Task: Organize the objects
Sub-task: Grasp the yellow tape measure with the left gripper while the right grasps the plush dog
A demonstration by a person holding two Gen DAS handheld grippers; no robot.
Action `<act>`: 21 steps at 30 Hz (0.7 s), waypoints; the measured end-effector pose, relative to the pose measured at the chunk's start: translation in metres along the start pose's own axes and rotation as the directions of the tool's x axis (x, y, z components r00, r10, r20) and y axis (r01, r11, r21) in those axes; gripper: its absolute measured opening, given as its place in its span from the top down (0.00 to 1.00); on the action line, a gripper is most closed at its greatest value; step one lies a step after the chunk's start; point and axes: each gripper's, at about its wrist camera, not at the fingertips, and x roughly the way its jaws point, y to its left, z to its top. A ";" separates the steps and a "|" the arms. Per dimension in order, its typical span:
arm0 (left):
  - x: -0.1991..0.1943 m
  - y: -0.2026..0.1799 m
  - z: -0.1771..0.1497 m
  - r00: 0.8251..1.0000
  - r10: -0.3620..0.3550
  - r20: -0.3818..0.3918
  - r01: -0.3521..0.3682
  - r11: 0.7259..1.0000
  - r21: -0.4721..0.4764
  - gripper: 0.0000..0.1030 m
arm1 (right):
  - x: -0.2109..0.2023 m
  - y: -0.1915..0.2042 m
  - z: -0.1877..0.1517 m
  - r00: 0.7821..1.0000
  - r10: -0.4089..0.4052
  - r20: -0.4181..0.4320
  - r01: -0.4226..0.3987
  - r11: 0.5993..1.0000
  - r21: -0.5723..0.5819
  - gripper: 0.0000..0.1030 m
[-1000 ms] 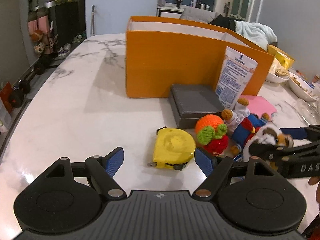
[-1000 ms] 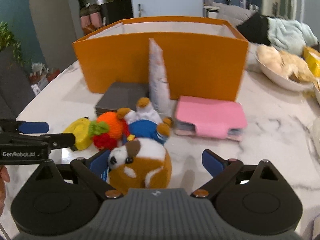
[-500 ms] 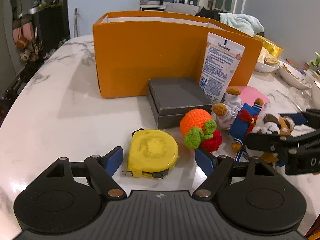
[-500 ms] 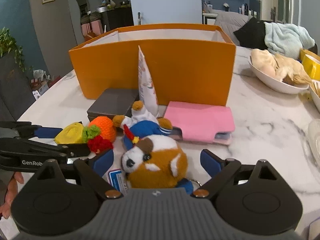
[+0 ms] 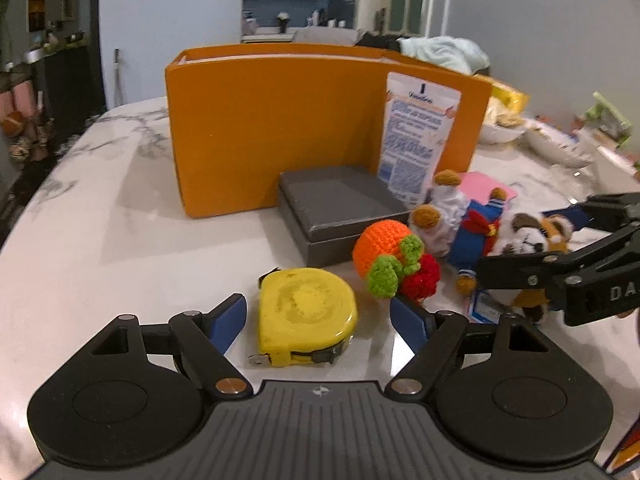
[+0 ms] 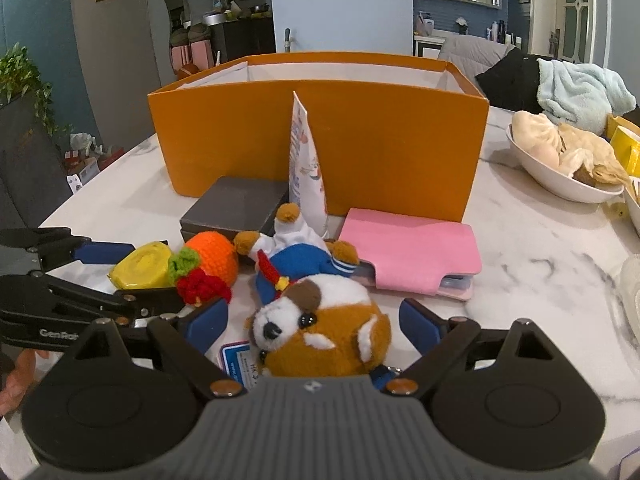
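marble surface is carrying an orange box (image 6: 320,128) with a clutter just in front of it. the left gripper (image 5: 318,320) is holding its fingers wide around a yellow tape measure (image 5: 306,316) without touching it. the right gripper (image 6: 314,322) is closing its fingers around a brown and white plush (image 6: 320,328), pads not yet pressing. the two grippers are crowding each other in front of the box, so they could be bumping, and the soft plush could be dragging the blue doll (image 6: 300,260) or its tag along. compared with a second ago, both grippers are sitting closer to their targets, the tape measure now lying between the left fingers.
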 end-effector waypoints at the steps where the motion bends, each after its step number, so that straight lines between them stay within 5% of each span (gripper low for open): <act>1: 0.001 0.001 0.000 1.000 -0.013 0.003 0.013 1.000 -0.005 0.11 | 0.000 -0.001 0.000 1.000 0.001 -0.001 -0.001 1.000 0.004 0.10; 9: 0.003 0.003 0.001 0.998 -0.049 0.030 0.049 0.999 -0.004 0.13 | 0.000 -0.003 -0.002 1.000 0.005 0.016 -0.005 1.000 0.006 0.10; 21: -0.002 0.007 -0.005 0.998 -0.031 0.061 0.032 0.999 -0.016 0.21 | 0.016 -0.004 -0.007 0.999 0.042 -0.013 -0.042 0.999 0.018 0.30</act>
